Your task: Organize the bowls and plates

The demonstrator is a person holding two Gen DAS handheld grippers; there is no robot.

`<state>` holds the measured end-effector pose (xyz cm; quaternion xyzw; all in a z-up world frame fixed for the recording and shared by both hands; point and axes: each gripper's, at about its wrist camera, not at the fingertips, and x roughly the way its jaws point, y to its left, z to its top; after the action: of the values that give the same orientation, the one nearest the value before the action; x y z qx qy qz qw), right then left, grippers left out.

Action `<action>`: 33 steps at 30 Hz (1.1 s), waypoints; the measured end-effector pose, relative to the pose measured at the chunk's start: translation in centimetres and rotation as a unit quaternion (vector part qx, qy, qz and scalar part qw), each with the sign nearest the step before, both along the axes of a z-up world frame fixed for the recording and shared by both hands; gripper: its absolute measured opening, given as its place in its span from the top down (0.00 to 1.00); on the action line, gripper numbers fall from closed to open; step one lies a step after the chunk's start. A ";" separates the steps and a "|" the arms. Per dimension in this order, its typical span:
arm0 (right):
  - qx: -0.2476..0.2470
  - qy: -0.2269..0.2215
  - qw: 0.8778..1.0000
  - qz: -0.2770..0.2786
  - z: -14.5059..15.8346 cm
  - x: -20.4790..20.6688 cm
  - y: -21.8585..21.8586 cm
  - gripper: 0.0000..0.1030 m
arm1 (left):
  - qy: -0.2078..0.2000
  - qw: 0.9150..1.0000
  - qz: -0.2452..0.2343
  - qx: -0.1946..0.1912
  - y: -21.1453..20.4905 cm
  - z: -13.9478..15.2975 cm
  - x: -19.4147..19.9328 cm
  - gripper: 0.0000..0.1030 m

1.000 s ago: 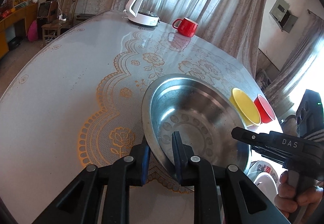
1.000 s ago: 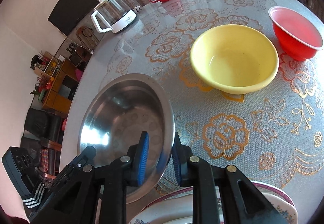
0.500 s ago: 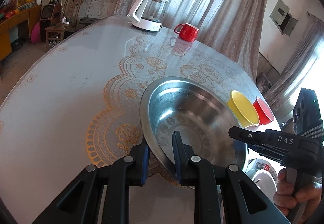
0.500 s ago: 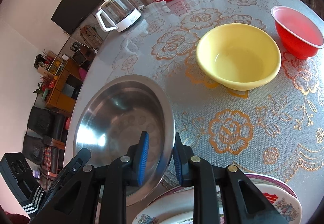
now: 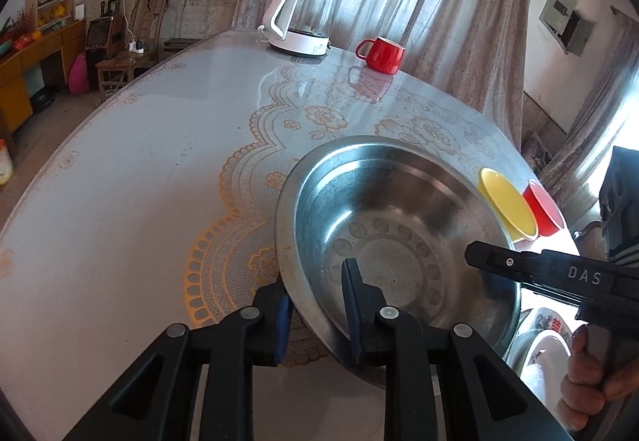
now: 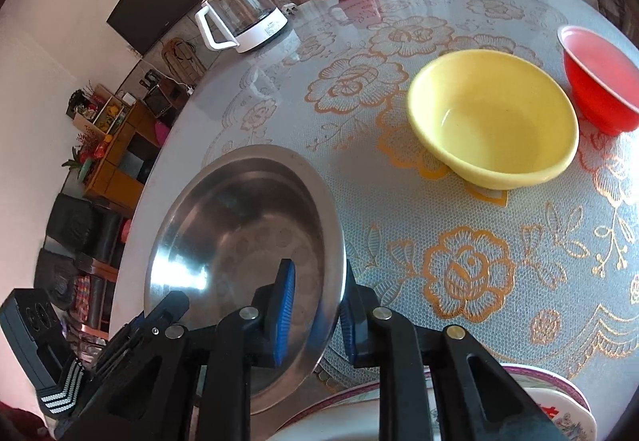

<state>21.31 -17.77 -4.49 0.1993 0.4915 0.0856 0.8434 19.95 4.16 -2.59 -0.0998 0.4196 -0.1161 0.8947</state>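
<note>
Holding the steel basin [image 5: 403,237] by opposite edges, I have the left tool [image 5: 315,309] nearly closed on its near rim. The right tool [image 6: 315,305] straddles the other rim with its jaws closing, and I cannot tell whether its pads press yet. The basin sits tilted above the lace-patterned worktop [image 5: 139,169]. Beyond it stand a yellow bowl [image 6: 493,117] and a red bowl [image 6: 599,78], just beside each other. Patterned plates [image 6: 559,409] lie below my right tool.
</note>
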 end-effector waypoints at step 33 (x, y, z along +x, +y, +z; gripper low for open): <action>0.022 -0.031 0.998 0.057 2.2 -2.6 0.1 0.74 | -0.033 0.999 0.023 0.012 5.0 3.4 -6.4 0.63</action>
<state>18.74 -17.71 -2.27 0.1864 0.4737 0.1503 0.8475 13.55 9.14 0.82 -0.0949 0.3890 -0.0937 0.9115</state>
